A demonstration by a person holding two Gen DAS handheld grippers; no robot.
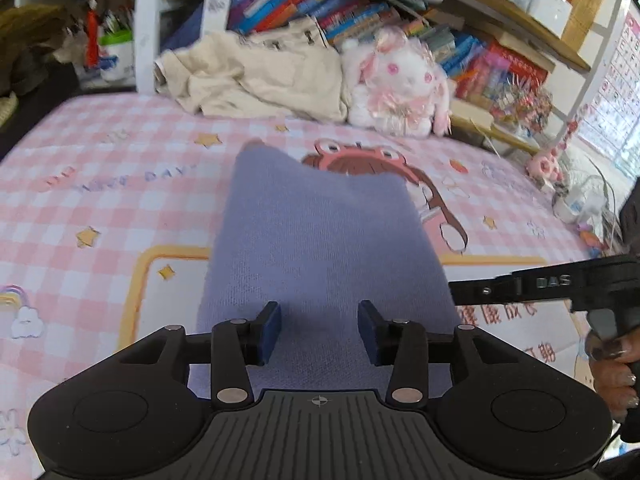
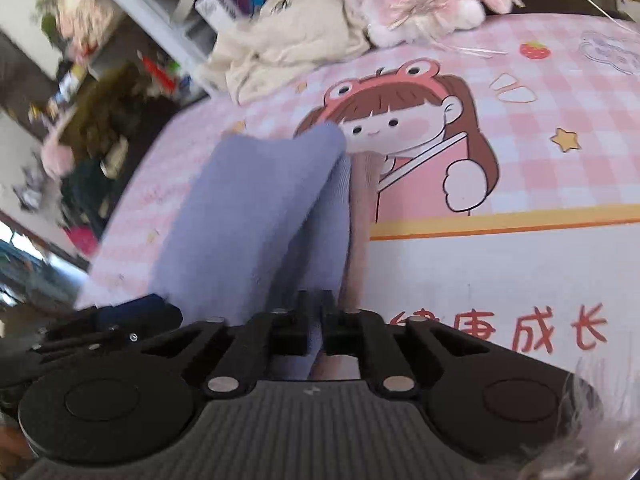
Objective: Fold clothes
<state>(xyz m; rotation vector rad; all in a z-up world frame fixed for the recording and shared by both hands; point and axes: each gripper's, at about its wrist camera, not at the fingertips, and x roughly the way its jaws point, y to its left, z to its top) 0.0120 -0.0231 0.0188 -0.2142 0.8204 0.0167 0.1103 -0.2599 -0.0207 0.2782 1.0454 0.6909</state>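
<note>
Lengthwise, lavender garment [image 1: 320, 240] away from left gripper [image 1: 319, 332]

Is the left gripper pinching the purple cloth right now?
No, the left gripper is open, its blue pads apart over the purple cloth.

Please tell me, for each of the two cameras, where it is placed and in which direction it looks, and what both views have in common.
Left wrist: on the left gripper, looking forward over the lavender garment toward the bookshelf; its open fingers, the right gripper and a hand show.
Right wrist: on the right gripper, looking along the garment's edge; its fingers are shut on it, and the left gripper shows at lower left.
Shared: garment, pink checked mat, cream clothes, plush rabbit.
</note>
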